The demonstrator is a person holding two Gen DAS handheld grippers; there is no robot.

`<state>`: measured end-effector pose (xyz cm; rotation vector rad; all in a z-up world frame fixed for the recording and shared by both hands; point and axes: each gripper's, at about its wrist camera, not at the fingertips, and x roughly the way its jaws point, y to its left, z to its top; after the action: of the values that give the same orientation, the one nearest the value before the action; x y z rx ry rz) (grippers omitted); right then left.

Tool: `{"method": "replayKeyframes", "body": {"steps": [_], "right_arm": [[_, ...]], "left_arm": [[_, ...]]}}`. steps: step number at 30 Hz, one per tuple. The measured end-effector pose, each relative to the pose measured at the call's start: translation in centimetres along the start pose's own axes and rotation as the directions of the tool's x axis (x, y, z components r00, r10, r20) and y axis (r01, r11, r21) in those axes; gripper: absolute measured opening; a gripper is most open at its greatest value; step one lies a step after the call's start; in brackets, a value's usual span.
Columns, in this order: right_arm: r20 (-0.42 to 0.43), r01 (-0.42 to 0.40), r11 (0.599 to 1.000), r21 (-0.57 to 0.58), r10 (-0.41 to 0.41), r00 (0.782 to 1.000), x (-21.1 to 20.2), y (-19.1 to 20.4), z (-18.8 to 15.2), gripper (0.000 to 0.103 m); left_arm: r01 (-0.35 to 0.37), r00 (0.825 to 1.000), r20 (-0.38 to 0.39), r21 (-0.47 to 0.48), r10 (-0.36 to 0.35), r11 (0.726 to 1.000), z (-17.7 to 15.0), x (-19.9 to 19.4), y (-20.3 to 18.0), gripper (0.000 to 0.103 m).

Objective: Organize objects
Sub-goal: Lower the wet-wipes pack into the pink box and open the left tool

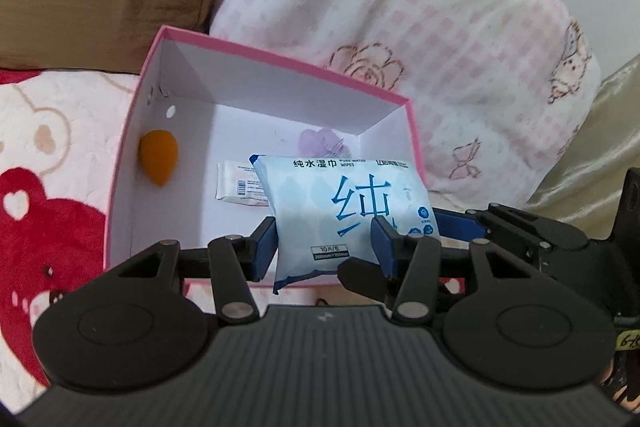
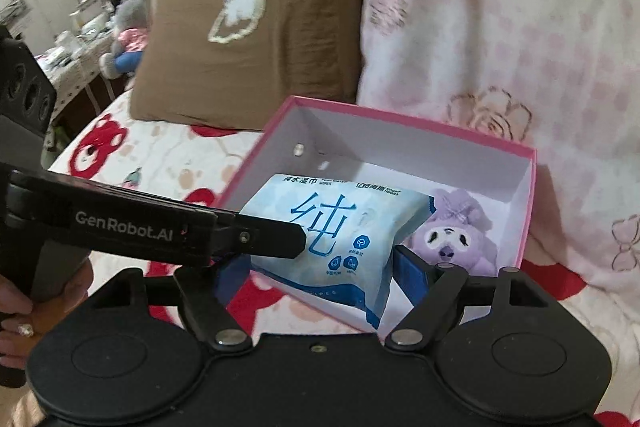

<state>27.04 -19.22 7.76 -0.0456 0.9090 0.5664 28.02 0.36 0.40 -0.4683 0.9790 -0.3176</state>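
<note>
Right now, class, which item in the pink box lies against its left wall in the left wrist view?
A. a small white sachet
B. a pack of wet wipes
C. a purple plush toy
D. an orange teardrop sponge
D: the orange teardrop sponge rests against the left inner wall of the pink box.

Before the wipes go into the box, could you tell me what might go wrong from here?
1. The wet wipes pack is pinched near its lower end by the left gripper and may sag or slip.
2. Dropped here, it could cover the purple plush or the small white packet.
3. It hangs over the pink box's near wall and might catch it.
</note>
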Motion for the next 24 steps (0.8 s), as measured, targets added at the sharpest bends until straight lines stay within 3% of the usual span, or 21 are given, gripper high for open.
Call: {"method": "replayKeyframes", "body": {"steps": [7, 12, 24], "right_arm": [[-0.045, -0.013, 0.997, 0.082, 0.016, 0.999, 3.9, -2.3, -0.4, 0.082], [-0.064, -0.014, 0.997, 0.074, 0.019, 0.998, 5.8, -2.7, -0.8, 0.082], [-0.125, -0.043, 0.992, 0.119, 0.058, 0.99, 10.0, -4.2, -1.8, 0.078]], "left_arm": [[-0.025, 0.999, -0.042, -0.029, 0.024, 0.999, 0.5, 3.3, 2.0, 0.048], [-0.04, 0.996, -0.079, -0.05, 0.036, 0.998, 0.6, 5.5, 3.3, 0.048], [-0.082, 0.985, -0.156, -0.02, 0.078, 0.996, 0.3, 8.6, 5.3, 0.048]]}}
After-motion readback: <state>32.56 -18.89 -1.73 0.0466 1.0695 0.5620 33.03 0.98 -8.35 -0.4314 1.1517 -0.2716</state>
